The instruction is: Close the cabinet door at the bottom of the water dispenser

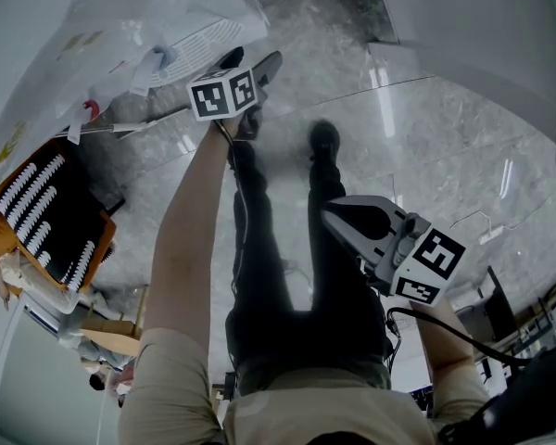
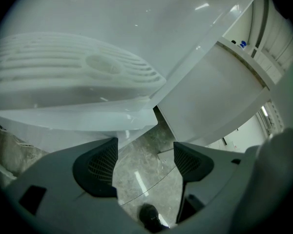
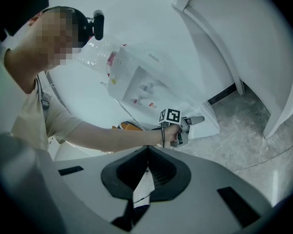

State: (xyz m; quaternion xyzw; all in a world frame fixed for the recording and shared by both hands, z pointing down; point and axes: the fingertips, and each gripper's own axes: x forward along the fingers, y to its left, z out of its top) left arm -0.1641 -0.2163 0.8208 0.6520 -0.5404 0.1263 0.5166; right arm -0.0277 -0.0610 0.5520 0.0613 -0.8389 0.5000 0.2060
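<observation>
Office or lobby-like interior, polished grey marble floor [image 1: 426, 146] reflecting ceiling lights, plain white wall panels [image 3: 244, 48], white water dispenser [image 3: 146, 89] with a clear bottle [image 3: 95, 55] on top

Floor [image 1: 445, 137]: glossy grey marbled tiles beneath you.
Shoe [image 1: 323, 140]: black, on the tiles.
Orange-framed panel [image 1: 51, 202]: black, rows of white slots, at your left.
Wall [image 1: 500, 26]: white, ahead right.

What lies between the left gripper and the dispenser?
Only a bare strip of floor, seen in the left gripper view between the open left gripper and the dispenser.
</observation>
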